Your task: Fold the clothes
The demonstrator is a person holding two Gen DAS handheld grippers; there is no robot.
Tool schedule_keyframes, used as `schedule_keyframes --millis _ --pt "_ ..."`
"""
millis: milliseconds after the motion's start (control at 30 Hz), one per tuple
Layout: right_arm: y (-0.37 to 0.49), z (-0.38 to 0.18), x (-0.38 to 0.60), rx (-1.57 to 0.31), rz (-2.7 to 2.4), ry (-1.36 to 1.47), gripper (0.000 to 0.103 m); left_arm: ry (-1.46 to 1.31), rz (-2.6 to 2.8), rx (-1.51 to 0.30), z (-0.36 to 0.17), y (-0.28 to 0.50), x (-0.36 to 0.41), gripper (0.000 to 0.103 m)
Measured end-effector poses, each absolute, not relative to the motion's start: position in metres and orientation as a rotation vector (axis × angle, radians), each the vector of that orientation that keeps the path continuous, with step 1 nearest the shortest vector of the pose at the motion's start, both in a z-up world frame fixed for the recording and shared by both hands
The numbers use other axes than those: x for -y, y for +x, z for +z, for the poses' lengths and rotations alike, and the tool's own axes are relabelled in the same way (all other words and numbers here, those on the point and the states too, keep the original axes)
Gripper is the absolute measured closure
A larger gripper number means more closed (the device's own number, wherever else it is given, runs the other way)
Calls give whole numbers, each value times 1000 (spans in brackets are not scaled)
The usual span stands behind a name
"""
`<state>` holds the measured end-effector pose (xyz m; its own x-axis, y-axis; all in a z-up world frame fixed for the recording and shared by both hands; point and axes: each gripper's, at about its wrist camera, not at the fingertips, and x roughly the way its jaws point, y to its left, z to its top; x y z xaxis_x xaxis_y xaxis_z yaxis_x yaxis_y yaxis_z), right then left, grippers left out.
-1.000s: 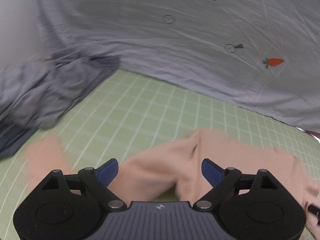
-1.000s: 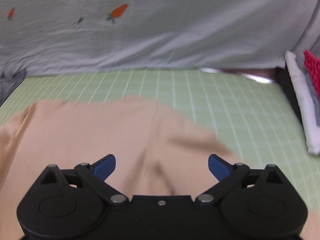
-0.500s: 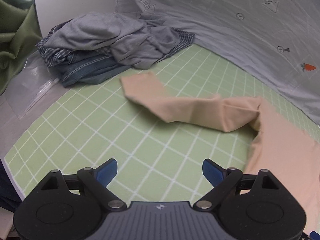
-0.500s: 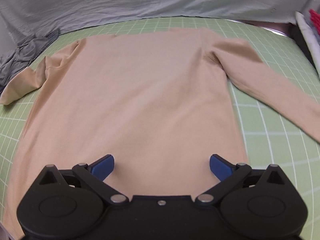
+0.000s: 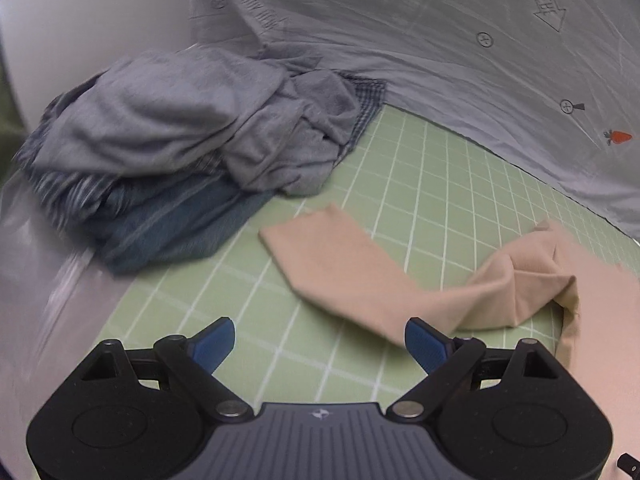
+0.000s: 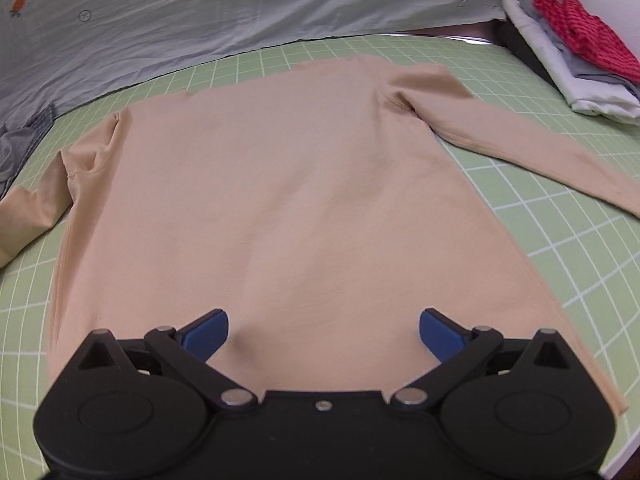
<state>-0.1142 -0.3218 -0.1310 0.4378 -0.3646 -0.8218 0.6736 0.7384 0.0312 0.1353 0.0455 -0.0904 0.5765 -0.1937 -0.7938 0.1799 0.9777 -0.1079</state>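
At twelve o'clock from my empty, wide-jawed left gripper lies the crumpled sleeve, while my right gripper, jaws apart, hangs over the flat peach shirt ready for folding.

Peach shirt on green white-gridded mat (grey clothes pile beside).

We saw the peach top as soft matt knit cloth, smooth across the body, its sleeve rumpled at 3 o'clock. The mat under it looked matt green with a printed white grid. The pile at 10 o'clock was grey jersey over striped blue fabric. The backdrop sheet was thin creased woven cloth. Both grippers were matt black plastic with textured blue pads and bare metal pivot pins.
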Motion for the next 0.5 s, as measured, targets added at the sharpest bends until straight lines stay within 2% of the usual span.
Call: schedule_keyframes --millis 300,500 --pt "-93 -137 298 -959 -762 408 0 39 -347 -939 -111 223 -17 13" --pt "-86 -138 298 -983 -793 431 0 56 -381 -996 -133 242 1 33"
